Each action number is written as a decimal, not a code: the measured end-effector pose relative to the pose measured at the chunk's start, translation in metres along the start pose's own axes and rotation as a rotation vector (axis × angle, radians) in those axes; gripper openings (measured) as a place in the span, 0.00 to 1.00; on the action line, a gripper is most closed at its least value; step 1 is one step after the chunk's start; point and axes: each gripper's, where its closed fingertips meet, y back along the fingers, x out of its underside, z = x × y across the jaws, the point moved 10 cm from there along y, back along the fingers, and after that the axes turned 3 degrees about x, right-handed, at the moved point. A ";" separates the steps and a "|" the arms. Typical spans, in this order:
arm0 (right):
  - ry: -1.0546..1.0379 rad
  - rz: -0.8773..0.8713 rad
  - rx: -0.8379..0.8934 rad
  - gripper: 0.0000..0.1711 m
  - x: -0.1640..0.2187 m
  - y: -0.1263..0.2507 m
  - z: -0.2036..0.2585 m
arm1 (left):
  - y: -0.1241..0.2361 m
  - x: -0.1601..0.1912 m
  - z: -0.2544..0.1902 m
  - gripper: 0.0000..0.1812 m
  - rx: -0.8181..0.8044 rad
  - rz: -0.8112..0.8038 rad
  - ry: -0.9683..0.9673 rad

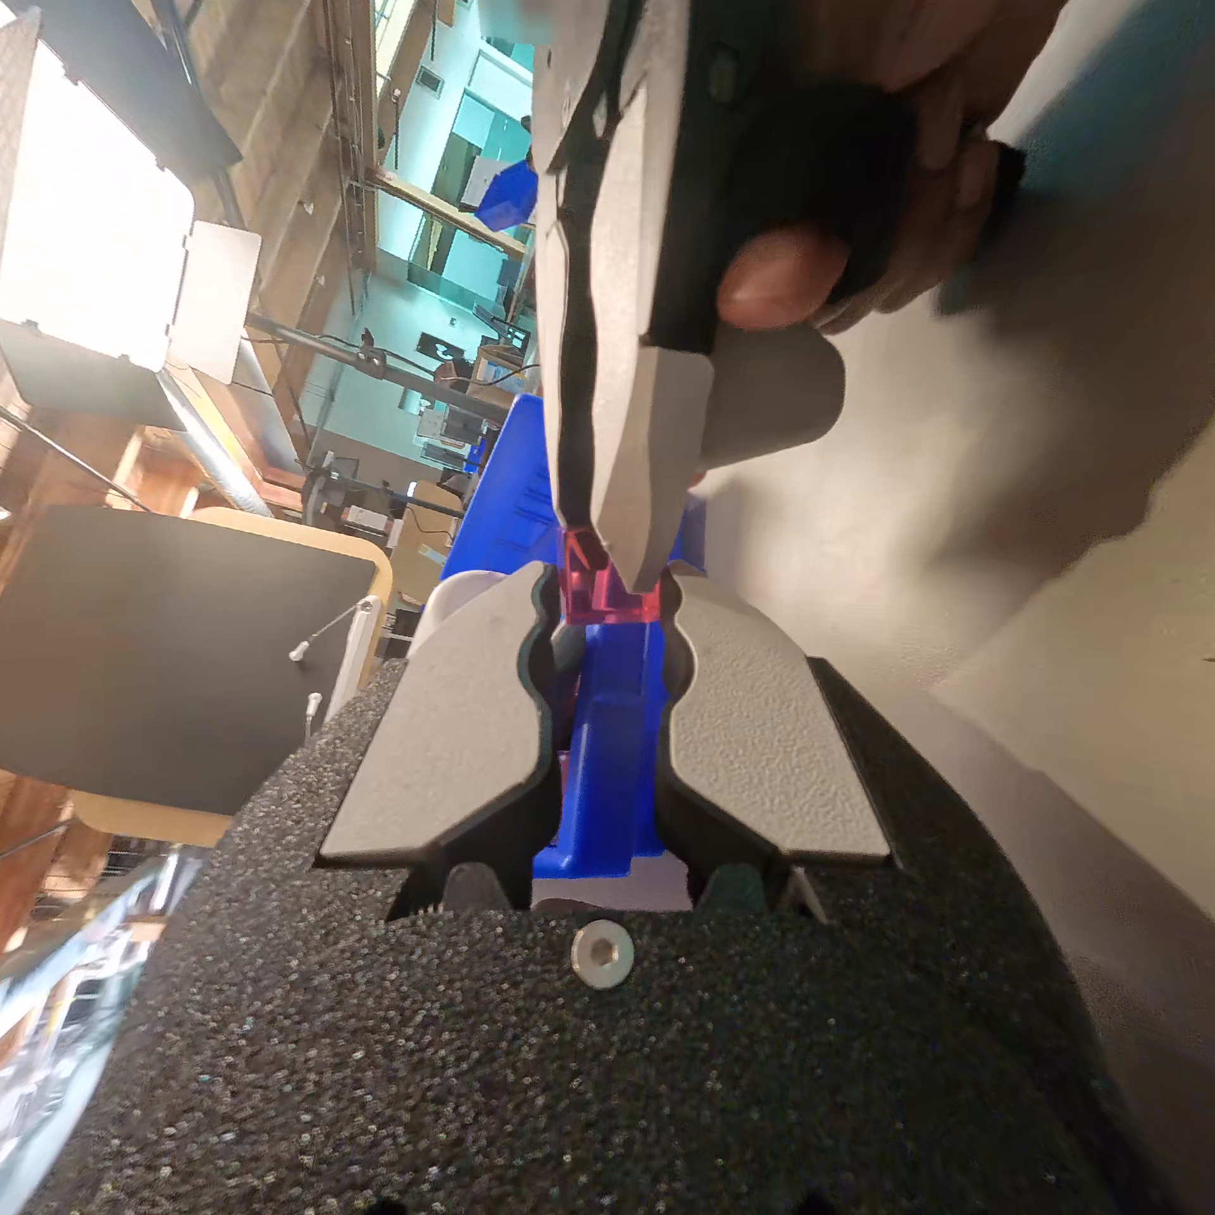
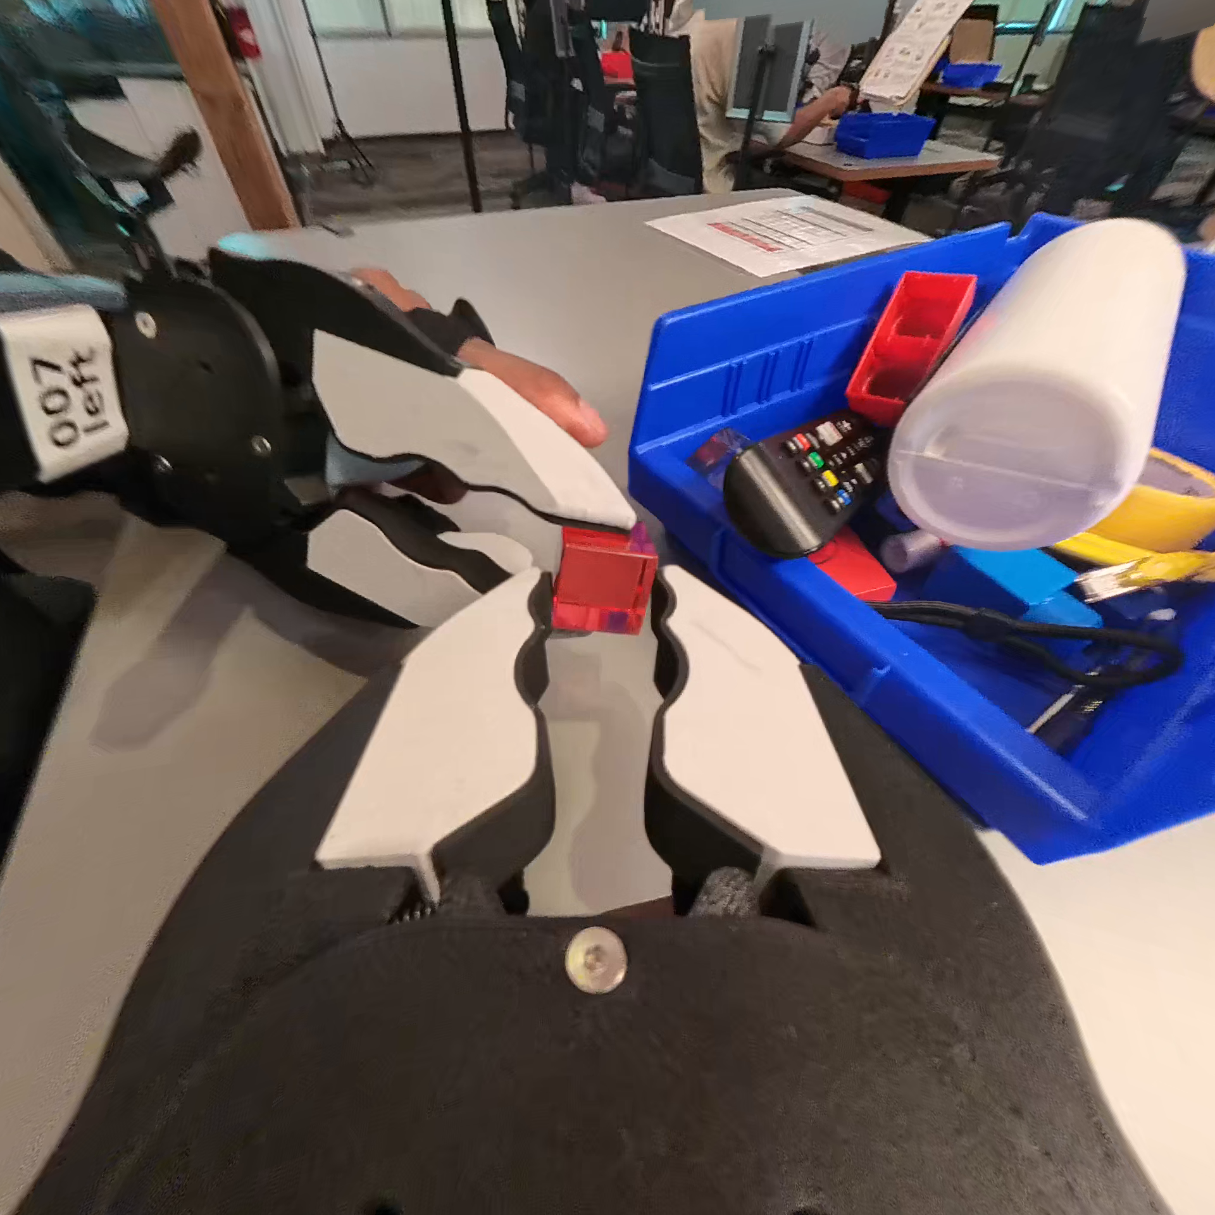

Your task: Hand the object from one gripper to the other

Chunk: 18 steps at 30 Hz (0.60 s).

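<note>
1. Red and see-through, the small cube (image 2: 603, 587) hangs in the air above the grey worktop (image 2: 460, 263), caught between both tools at once
2. The right gripper (image 2: 599, 592) has its two grey fingertips pressed on the cube's left and right sides, so it is clamped on the cube
3. The left gripper (image 2: 578, 546) comes in from the left edge of the right wrist view; its upper finger sits on the cube's top, while the lower finger (image 2: 486, 559) stands apart from the cube, so that grip looks loosened
4. The left wrist view shows the cube (image 1: 608, 588) pinkish at its own tips, with the other tool's fingers (image 1: 631, 500) reaching down onto it and a hand (image 1: 855, 217) wrapped round the handle
5. Only the right wrist view shows the blue bin (image 2: 756, 368) near the worktop's far right corner, holding a remote control (image 2: 802, 480), a white cylinder (image 2: 1039, 394) and a small red box (image 2: 907, 342)
</note>
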 end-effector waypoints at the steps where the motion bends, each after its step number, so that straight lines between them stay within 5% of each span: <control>1: 0.048 0.002 0.035 0.16 0.000 0.000 0.001 | -0.001 0.001 0.001 0.16 0.013 0.000 0.035; 7: 0.558 0.026 0.355 0.16 0.003 0.004 0.009 | -0.004 0.022 0.024 0.21 0.191 0.004 0.528; 12: 0.757 0.017 0.403 0.16 0.005 0.002 0.022 | -0.005 0.035 0.040 0.25 0.424 -0.130 1.056; 18: 0.816 0.006 0.395 0.16 0.007 -0.002 0.030 | -0.009 0.030 0.030 0.27 0.545 -0.157 1.136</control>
